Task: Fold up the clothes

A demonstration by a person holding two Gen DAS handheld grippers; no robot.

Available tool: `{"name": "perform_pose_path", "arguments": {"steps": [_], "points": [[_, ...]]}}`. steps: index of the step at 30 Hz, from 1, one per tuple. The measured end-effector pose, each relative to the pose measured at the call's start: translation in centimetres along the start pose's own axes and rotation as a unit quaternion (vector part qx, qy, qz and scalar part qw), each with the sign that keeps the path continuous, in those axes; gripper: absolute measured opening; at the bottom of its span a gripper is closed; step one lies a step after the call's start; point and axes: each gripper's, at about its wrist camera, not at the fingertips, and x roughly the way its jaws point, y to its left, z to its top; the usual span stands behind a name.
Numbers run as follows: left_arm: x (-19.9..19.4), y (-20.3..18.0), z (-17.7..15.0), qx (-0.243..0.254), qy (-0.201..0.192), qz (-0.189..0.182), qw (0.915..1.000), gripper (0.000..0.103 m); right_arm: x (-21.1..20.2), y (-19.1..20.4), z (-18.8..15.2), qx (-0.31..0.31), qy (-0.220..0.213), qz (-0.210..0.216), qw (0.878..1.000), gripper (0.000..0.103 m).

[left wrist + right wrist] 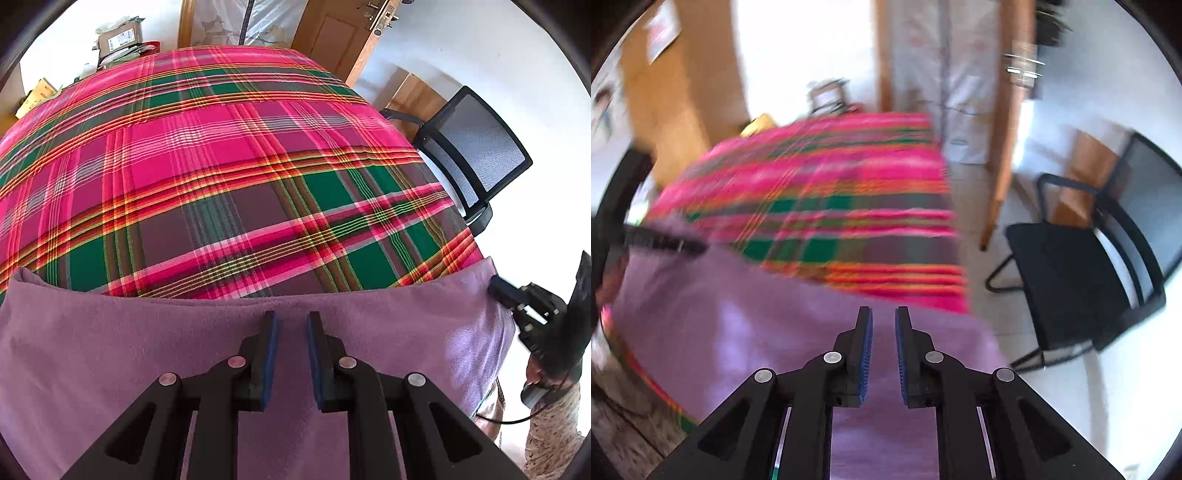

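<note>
Purple cloth (110, 354) lies along the near edge of the table, spread flat over the plaid tablecloth (229, 155), its far hem running straight across and its right end hanging off the table's corner. Your left gripper (290, 354) hovers over the middle of that cloth, jaws parted with a narrow gap, blue pads (271, 354) facing each other and nothing between them. From your right wrist camera the picture is smeared with blur, but you can make out the same cloth (738, 332) under your right gripper (884, 354), and its jaws stand apart too, holding nothing. In the left view that right gripper (498, 291) sits at the cloth's right edge, fingertip just at the fabric; whether it touches is hard to tell. A black mesh chair (476, 147) stands off the table's right side, a wooden door (340, 37) beyond the far end, and cardboard boxes (122, 40) crowd the far left corner.
</note>
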Motion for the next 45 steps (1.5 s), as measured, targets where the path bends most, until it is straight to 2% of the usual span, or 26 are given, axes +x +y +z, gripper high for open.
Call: {"name": "perform_pose_path", "arguments": {"steps": [2,5,8,11,15,19,24,28,34,39,43,45], "points": [[0.0,0.0,-0.1,0.001,-0.001,0.0,1.0,0.016,1.1,0.4,-0.6,-0.007,0.016,-0.013,1.0,0.013],[-0.1,0.0,-0.2,0.003,-0.003,-0.001,1.0,0.016,0.8,-0.7,-1.1,0.0,0.006,-0.032,0.999,0.013],[-0.1,0.1,-0.2,0.003,-0.004,-0.002,1.0,0.016,0.7,-3.1,-1.6,0.035,0.006,-0.047,0.998,0.013],[-0.2,0.1,-0.2,0.002,-0.004,-0.002,1.0,0.016,0.3,-3.8,-1.5,0.048,0.01,-0.051,0.998,0.013],[-0.3,0.3,-0.3,-0.003,-0.008,-0.006,0.9999,0.016,-0.9,-0.7,-1.0,0.018,-0.008,-0.031,0.999,0.017],[-0.5,0.5,-0.6,-0.012,-0.012,-0.011,0.9998,0.016,-0.4,3.9,-1.1,-0.008,-0.014,0.034,0.999,0.018],[-1.0,1.1,-1.4,-0.019,-0.014,-0.027,0.9994,0.016,1.0,5.7,-1.5,-0.011,-0.019,0.022,1.0,0.018],[-2.1,2.6,-2.4,-0.037,-0.021,-0.035,0.9985,0.016,-0.1,4.3,-2.6,0.004,-0.023,-0.032,0.999,0.018],[-4.3,5.2,-4.1,-0.06,-0.04,-0.028,0.997,0.016,-2.4,1.8,-3.6,0.082,-0.025,-0.107,0.991,0.02],[-6.4,7.8,-6.8,-0.081,-0.054,-0.017,0.9951,0.016,-3.1,7.4,-1.9,0.034,-0.06,-0.048,0.996,0.02],[-8.1,9.9,-8.9,-0.095,-0.065,0.001,0.9934,0.016,-1.1,11.9,-1.2,-0.003,-0.052,-0.008,0.999,0.021],[-8.8,11.3,-10.1,-0.108,-0.069,0.013,0.9916,0.016,-0.3,13.3,-1.5,-0.009,-0.041,-0.015,0.999,0.021]]}}
